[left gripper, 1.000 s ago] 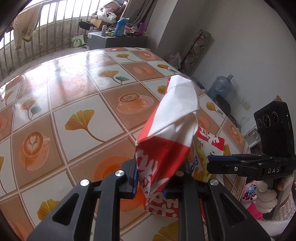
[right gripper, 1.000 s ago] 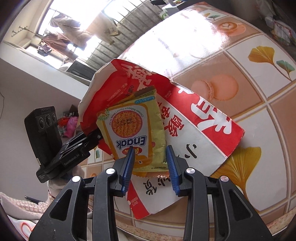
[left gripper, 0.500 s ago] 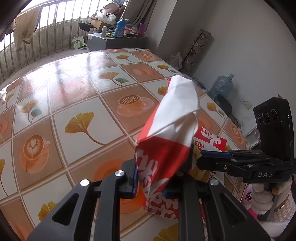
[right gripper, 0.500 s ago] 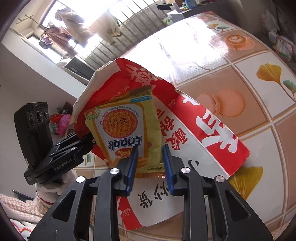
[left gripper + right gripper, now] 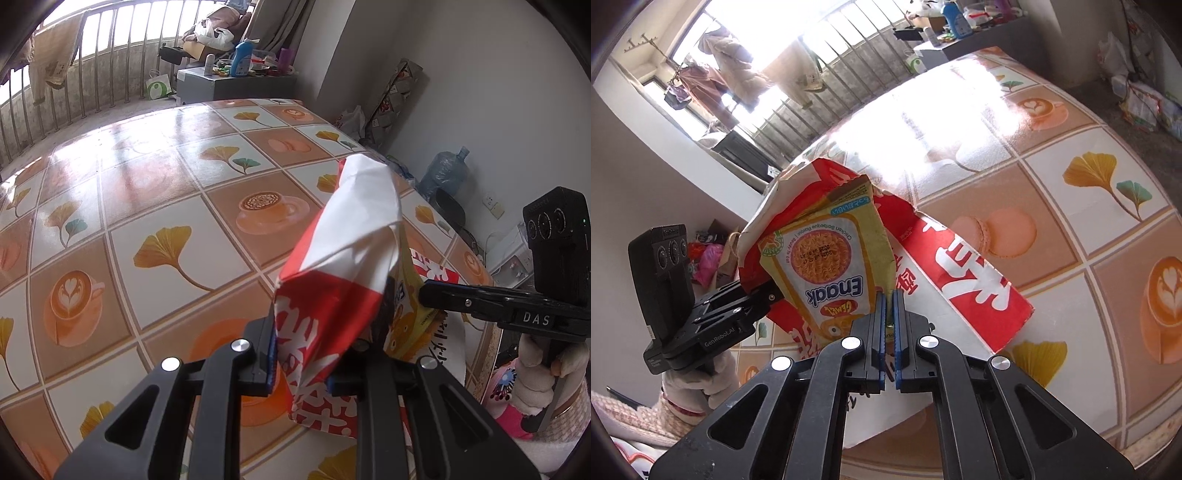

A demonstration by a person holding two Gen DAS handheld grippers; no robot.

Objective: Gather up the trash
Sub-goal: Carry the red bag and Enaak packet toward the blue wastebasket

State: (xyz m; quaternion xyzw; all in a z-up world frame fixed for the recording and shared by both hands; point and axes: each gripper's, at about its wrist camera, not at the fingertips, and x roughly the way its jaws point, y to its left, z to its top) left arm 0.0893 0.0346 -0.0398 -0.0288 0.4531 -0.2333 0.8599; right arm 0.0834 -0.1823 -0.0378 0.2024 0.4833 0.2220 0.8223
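Right claw [image 5: 889,325] pinches snack packet [image 5: 827,266], its lower edge hidden.

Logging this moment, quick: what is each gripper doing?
Left gripper: shut on the red-and-white paper bag.
Right gripper: shut on the yellow Enaak snack packet.

The table [image 5: 155,192] wears a glossy, smooth printed covering that mirrors the window light. The red-and-white bag [image 5: 343,258] looks like creased matt paper. The yellow snack packet [image 5: 831,266] is thin film with a slight sheen. Both grippers are matt black plastic with bright metal screws.
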